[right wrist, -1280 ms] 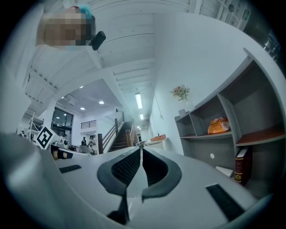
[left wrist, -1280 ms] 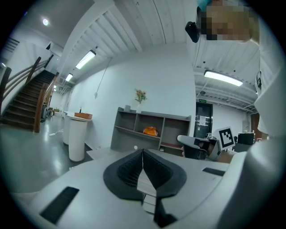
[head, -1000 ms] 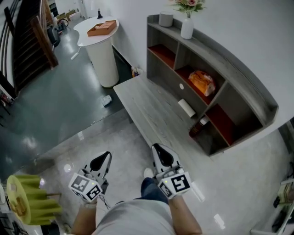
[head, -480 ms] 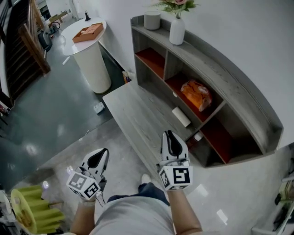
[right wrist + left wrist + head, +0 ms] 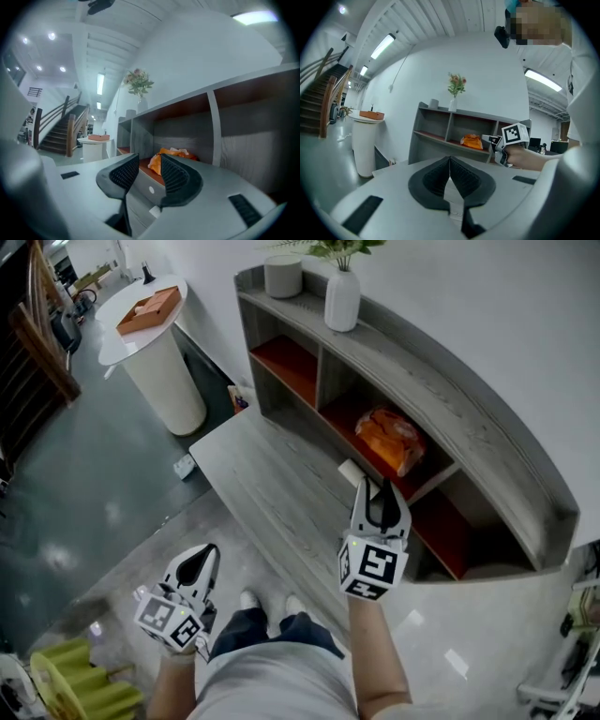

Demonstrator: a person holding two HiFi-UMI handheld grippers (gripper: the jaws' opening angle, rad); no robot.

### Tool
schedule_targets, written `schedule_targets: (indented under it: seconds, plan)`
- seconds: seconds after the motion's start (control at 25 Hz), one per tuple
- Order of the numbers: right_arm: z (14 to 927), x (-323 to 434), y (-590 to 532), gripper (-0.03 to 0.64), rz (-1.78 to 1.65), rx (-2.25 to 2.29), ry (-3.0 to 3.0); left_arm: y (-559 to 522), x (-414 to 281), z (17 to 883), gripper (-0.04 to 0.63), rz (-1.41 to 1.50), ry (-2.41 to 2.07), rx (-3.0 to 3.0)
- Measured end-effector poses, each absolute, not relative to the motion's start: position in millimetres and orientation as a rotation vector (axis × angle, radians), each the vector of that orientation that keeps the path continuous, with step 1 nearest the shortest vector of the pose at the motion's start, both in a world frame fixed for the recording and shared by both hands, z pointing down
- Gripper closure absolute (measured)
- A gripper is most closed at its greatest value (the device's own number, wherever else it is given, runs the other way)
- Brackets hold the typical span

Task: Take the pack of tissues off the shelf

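The pack of tissues (image 5: pixel 386 439) is orange and crinkled. It lies on the red floor of the middle compartment of the grey shelf unit (image 5: pixel 441 395). My right gripper (image 5: pixel 381 491) is held out toward that compartment, a short way in front of the pack and apart from it. Its jaws are opening and nothing is between them. In the right gripper view the pack (image 5: pixel 174 153) shows just beyond the parted pads of the right gripper (image 5: pixel 147 165). My left gripper (image 5: pixel 200 561) hangs low at my left side, shut and empty. The left gripper view also shows the pack (image 5: pixel 471 140).
A white vase with flowers (image 5: pixel 342 298) and a grey pot (image 5: pixel 282 276) stand on the shelf top. A low grey platform (image 5: pixel 262 479) runs in front of the shelf, with a white roll (image 5: pixel 351 471) on it. A white pedestal table (image 5: pixel 159 367) carries an orange box (image 5: pixel 150 306).
I have come closer to the shelf. My right gripper has risen and moved forward toward the orange pack, and its jaws have parted. The left gripper has stayed low and shut.
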State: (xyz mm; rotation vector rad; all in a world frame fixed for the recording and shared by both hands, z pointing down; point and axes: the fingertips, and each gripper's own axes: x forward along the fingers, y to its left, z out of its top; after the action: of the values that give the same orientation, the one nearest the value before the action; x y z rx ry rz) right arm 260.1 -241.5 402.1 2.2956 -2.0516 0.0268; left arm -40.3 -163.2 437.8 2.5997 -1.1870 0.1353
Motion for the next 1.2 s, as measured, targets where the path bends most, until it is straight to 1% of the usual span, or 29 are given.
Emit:
schedule_targets:
  seconds: [0.2,0.32,0.6,0.96,1.04,1.08,1.16,1.2]
  plan:
    - [415.7,282.1,-261.6,0.439,0.069,2.376,-1.852,-195.3,-48.0,441.9,0.58,0.148,-1.115,2.623]
    - [423.5,297.5,-270.5,0.425,0.084,2.425,-1.74,-216.3,-55.0,442.0,0.58,0.148,-1.083,2.637]
    - [437.8,327.2,-287.3,0.423,0.149,2.527,-1.539,-254.1,-65.4,443.1,0.58,0.159,-1.019,2.663]
    - [457.2,343.4,-311.0,0.425,0.256,2.527,-1.386,-281.9,-68.3,449.4,0.58,0.183,-0.991,2.662]
    - [459.3,348.2,-312.3,0.449,0.265,2.539,-1.35,-285.1,-67.6,451.2,0.58,0.184,-0.986,2.658]
    - [458.8,350.6,-311.5,0.472,0.262,2.55,-1.331,-286.2,-67.3,451.8,0.58,0.183,-0.983,2.657]
    - [456.6,354.3,-309.2,0.544,0.249,2.57,-1.299,-288.1,-67.1,452.5,0.58,0.182,-0.981,2.656]
    - [455.9,354.9,-308.4,0.558,0.244,2.575,-1.292,-288.8,-67.5,452.7,0.58,0.181,-0.983,2.655]
